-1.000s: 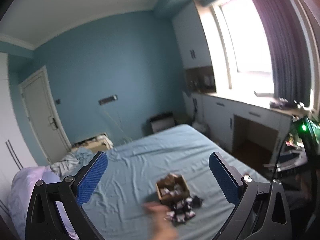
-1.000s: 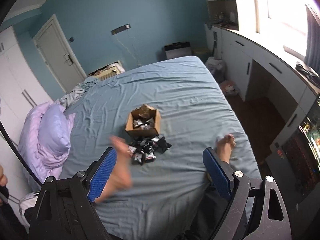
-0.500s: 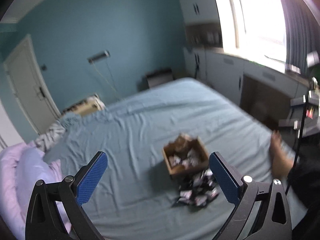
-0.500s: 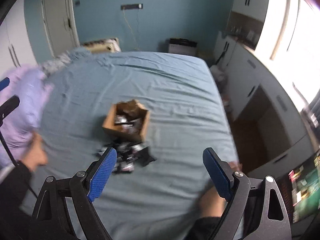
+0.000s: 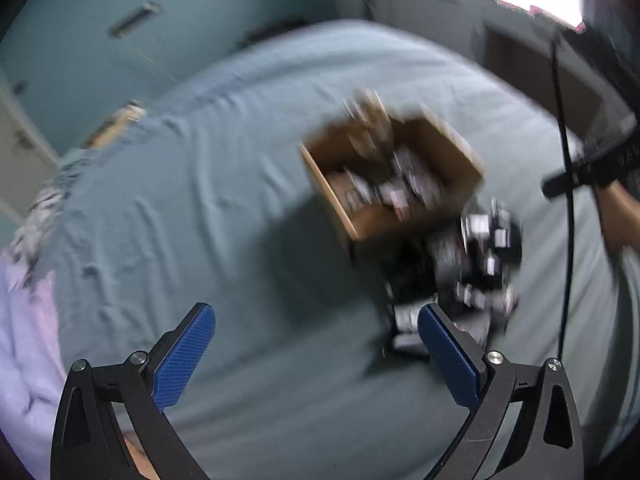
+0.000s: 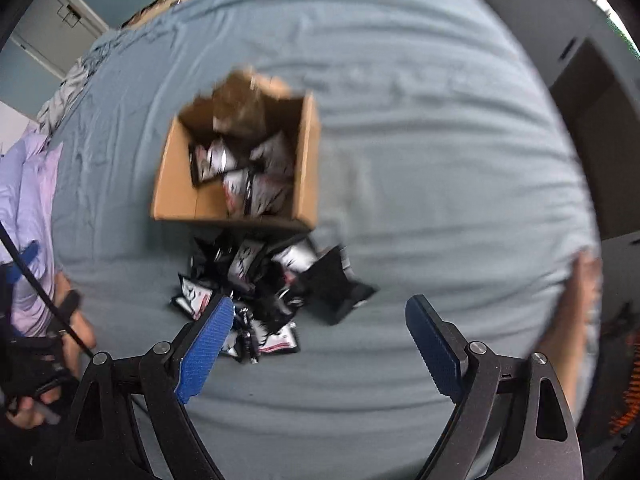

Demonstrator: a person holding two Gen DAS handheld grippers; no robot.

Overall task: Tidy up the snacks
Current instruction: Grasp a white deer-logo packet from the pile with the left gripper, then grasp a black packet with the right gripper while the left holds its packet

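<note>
Both your hand-held grippers, left (image 5: 316, 350) and right (image 6: 320, 334), gape wide and empty. The cardboard box (image 6: 180, 184) and the snack packets (image 6: 276, 280) beside it sit mid-bed (image 6: 440, 160); only your right view shows them sharply.

One open cardboard box (image 6: 236, 168) sits on one blue bed (image 6: 440, 160), ahead of the right gripper (image 6: 320, 316). One heap of black-and-white snack packets (image 6: 272, 284) lies between box and gripper; blur prevents an exact count. More packets, several at least, lie inside the box. Two grippers are visible, counting the left gripper (image 5: 316, 328).
</note>
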